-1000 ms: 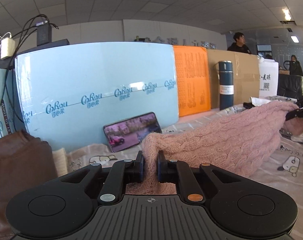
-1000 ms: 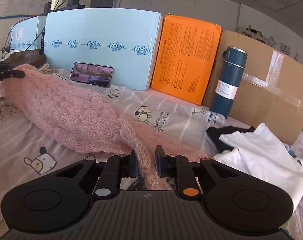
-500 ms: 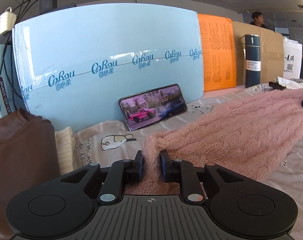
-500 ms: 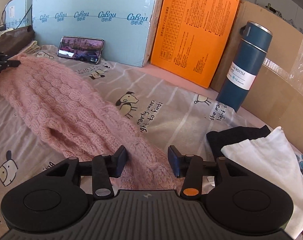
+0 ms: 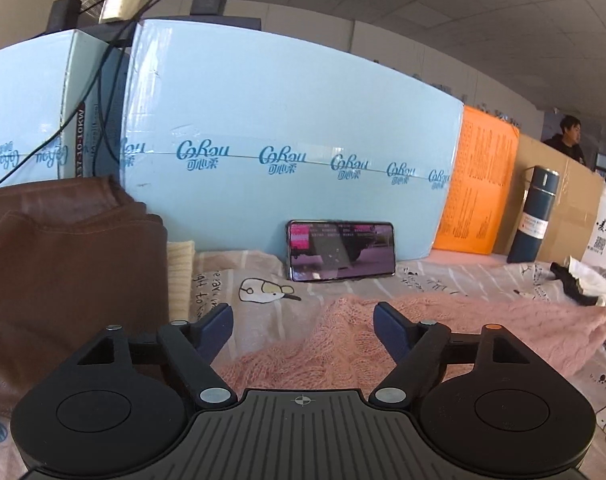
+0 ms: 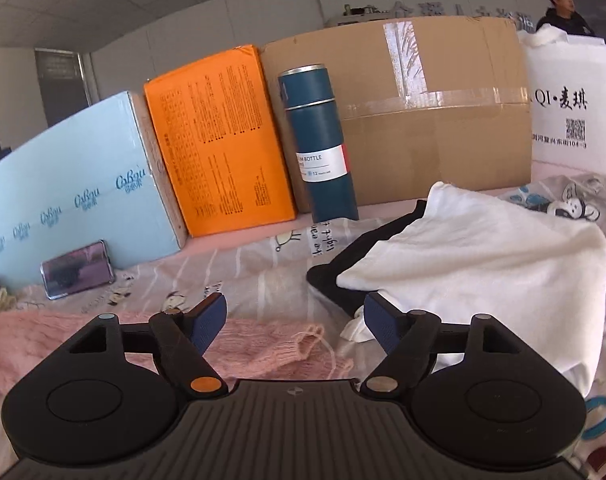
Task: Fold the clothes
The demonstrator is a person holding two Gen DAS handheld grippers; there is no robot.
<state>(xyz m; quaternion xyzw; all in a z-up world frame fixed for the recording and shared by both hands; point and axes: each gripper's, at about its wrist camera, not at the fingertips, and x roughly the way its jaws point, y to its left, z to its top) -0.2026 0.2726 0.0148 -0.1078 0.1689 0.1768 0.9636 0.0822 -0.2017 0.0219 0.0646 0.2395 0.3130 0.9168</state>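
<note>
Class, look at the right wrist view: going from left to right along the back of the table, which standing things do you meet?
Light blue box → orange box → dark blue bottle → brown cardboard box → white bag with printed code.

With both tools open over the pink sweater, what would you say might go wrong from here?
1. The pink cable-knit sweater lies loose; its cuff trails stray yarn that the right tool might snag.
2. The phone propped against the light-blue box could be knocked over in a sweep.
3. The white garment nearby could get caught in a fold.
</note>
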